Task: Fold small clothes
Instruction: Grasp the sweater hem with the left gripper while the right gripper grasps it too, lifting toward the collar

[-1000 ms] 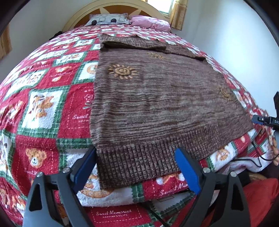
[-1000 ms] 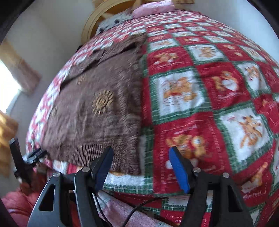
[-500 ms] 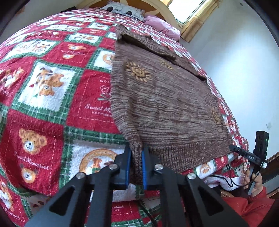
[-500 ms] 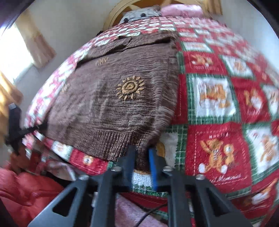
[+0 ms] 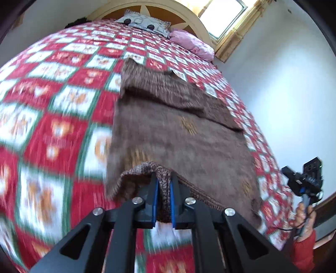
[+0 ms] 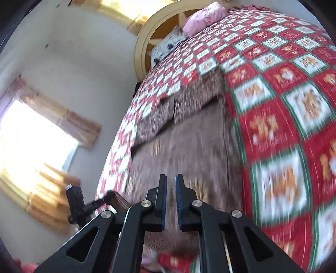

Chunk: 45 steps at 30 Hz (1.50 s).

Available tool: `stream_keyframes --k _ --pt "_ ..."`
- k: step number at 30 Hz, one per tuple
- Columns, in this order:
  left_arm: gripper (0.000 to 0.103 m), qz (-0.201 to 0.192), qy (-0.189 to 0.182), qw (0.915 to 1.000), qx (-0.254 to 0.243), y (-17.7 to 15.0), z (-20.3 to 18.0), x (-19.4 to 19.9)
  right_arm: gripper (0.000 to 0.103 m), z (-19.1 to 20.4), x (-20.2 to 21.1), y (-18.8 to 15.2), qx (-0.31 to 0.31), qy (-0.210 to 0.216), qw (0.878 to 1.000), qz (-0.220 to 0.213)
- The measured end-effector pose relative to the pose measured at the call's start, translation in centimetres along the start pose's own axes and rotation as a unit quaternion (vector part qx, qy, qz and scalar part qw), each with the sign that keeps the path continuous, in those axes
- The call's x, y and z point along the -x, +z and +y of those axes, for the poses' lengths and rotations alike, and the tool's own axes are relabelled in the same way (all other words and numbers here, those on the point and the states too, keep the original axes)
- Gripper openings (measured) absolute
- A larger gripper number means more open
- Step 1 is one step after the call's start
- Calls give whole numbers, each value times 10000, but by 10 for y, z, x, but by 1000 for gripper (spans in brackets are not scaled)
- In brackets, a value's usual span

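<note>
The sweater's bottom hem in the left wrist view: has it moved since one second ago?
Yes. The hem, pinched in the left tool, has lifted off the quilt and been carried toward the headboard.

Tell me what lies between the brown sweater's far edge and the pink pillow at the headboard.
Only bare quilt: red, white and green squares run from the sweater to the pink pillow. The left wrist view shows it best.

Bed (image 5: 52, 130) under a red, white and green patchwork quilt (image 5: 69, 98) with teddy-bear squares. Cream arched headboard (image 5: 117, 8) at the far end. Against the headboard: a grey patterned pillow (image 5: 145, 22), and just beside it, on the window side, a pink pillow (image 5: 191, 43). Brown knitted sweater (image 5: 182, 134) spread flat on the quilt, well short of the headboard, sleeves folded across its upper part; its ribbed hem, farthest from the headboard, is raised off the quilt.
</note>
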<state>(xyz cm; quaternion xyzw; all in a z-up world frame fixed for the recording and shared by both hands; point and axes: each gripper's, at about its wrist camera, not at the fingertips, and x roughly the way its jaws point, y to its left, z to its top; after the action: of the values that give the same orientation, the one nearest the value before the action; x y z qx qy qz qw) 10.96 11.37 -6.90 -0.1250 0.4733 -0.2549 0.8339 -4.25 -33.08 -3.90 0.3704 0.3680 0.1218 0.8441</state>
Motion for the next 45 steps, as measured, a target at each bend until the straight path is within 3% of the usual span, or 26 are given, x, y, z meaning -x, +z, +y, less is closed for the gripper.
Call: stream_keyframes --k 1,4,10,12,13,14,16,19,22,25,26,27,28,29,30,34,39,42,45 --pt "9 59 70 10000 17 12 2 -11 8 -3 -4 11 -60 -17 10000 -46" --pt "10 188 351 9992 13 37 4 -38 8 -12 -23 37 89 -609 9978 -262" --pt "10 628 523 9966 77 48 15 -78 9 8 -32 26 806 -961 9916 -332" --pt "10 600 531 9968 10 46 15 -82 25 10 -25 14 1174 -1119 9866 -148" --pt "10 573 534 9969 -29 46 14 -82 51 12 -26 8 1377 -1210 9830 -43" --pt "11 571 540 9969 -45 46 13 -83 69 17 -26 -5 1717 -1302 9764 101" --pt "11 581 534 9969 -10 47 13 -84 70 23 -24 -23 2211 -1385 9651 214" --pt "11 575 551 9968 26 47 13 -84 70 31 -39 -48 2998 -1798 9345 667" --pt "11 537 600 9967 38 46 13 -83 70 37 -52 -70 3446 -1366 9202 1263" --pt "12 489 628 9968 37 45 13 -84 70 41 -63 -88 3876 -1363 8963 1667" --pt "12 482 642 9968 34 45 13 -84 60 39 -72 -95 3986 -1534 8853 1841" --pt "12 480 664 9966 30 45 13 -83 50 35 -79 -99 3983 -1629 8807 1979" --pt "12 483 685 9965 36 45 12 -84 45 31 -85 -102 3950 -1707 8775 2119" --pt "12 481 704 9963 56 45 12 -83 26 33 -83 -103 3950 -1664 8804 2029" --pt "12 460 709 9964 82 45 12 -80 15 33 -81 -101 3874 -1570 8845 2073" --pt "10 320 546 9978 174 44 10 -62 15 43 -60 -88 3621 -1393 9029 1851" --pt "10 -61 473 9988 61 68 3 -38 15 56 -32 -34 3079 -840 9415 1083" --pt "10 -154 593 9981 74 85 5 -46 15 46 -50 14 2464 -758 9641 630" --pt "13 143 826 9965 -13 96 12 -74 15 14 -82 51 1610 -559 9845 408"
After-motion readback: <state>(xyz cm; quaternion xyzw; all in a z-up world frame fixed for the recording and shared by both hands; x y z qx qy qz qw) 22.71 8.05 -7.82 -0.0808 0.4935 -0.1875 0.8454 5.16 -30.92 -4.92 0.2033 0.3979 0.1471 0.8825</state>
